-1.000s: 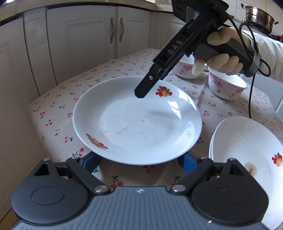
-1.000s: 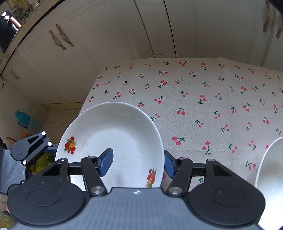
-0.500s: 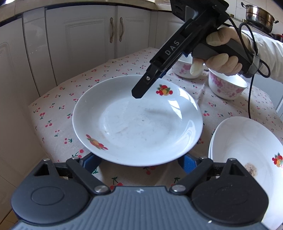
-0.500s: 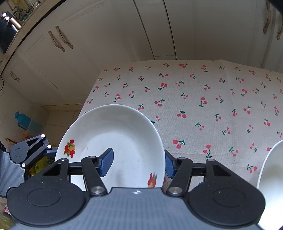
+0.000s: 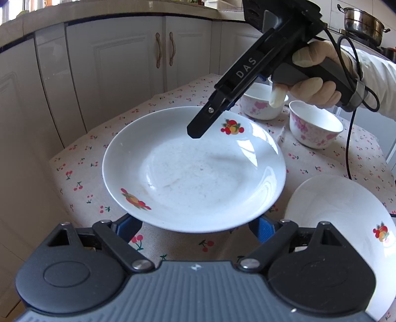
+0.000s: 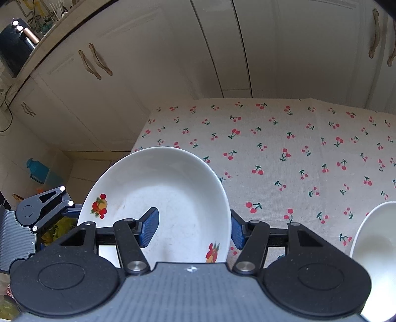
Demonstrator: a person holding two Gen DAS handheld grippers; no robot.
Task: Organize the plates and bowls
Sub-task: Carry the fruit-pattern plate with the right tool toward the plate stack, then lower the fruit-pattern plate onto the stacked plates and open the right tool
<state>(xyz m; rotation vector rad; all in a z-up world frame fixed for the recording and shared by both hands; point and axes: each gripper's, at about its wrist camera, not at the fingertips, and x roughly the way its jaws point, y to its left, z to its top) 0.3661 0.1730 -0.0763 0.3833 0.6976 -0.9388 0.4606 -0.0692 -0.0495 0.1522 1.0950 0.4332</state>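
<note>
A white plate with fruit prints (image 5: pixel 195 171) hangs above the cherry-print tablecloth (image 5: pixel 81 173), between both grippers. My left gripper (image 5: pixel 195 229) is open; its blue pads sit under the plate's near rim. My right gripper (image 5: pixel 198 128) comes in from the far side, open, one finger above the plate and one under its rim. In the right wrist view the same plate (image 6: pixel 173 198) lies between the open right gripper's (image 6: pixel 195 230) blue pads (image 6: pixel 148 226). A second white plate (image 5: pixel 346 223) lies at the right. Two pink-flowered bowls (image 5: pixel 315 126) stand behind.
White cabinet doors (image 5: pixel 123 81) stand close behind the table. A steel pot (image 5: pixel 362 21) sits on the counter at the far right. The second plate's rim (image 6: pixel 371 250) shows at the right edge of the right wrist view. The tablecloth (image 6: pixel 297 153) stretches beyond.
The plate has risen slightly and shifted toward the right gripper, which has slid further over the plate. Both grippers stay open.
</note>
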